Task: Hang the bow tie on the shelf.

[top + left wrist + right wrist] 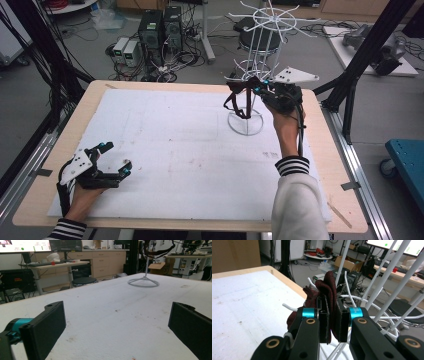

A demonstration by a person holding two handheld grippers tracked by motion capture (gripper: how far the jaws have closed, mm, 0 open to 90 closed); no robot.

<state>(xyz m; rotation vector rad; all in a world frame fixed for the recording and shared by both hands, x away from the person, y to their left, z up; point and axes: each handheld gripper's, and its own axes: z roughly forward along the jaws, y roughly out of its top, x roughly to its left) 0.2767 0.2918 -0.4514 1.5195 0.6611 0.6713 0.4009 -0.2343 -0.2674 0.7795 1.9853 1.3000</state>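
Our left gripper (114, 159) rests wide open and empty on the worktop (175, 150). Our right gripper (333, 325) pinches a dark red cloth (329, 290) at the white wire rack (260, 30).

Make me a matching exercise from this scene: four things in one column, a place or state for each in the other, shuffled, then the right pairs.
Things
1. left gripper
2. right gripper
3. dark red cloth
4. white wire rack

Places or states
A. stands on a round base at the far right of the table
B. pinched between two black jaws
C. open, low over the white mat near the person's side
D. shut, raised beside the rack's lower prongs

Pairs: 1-C, 2-D, 3-B, 4-A
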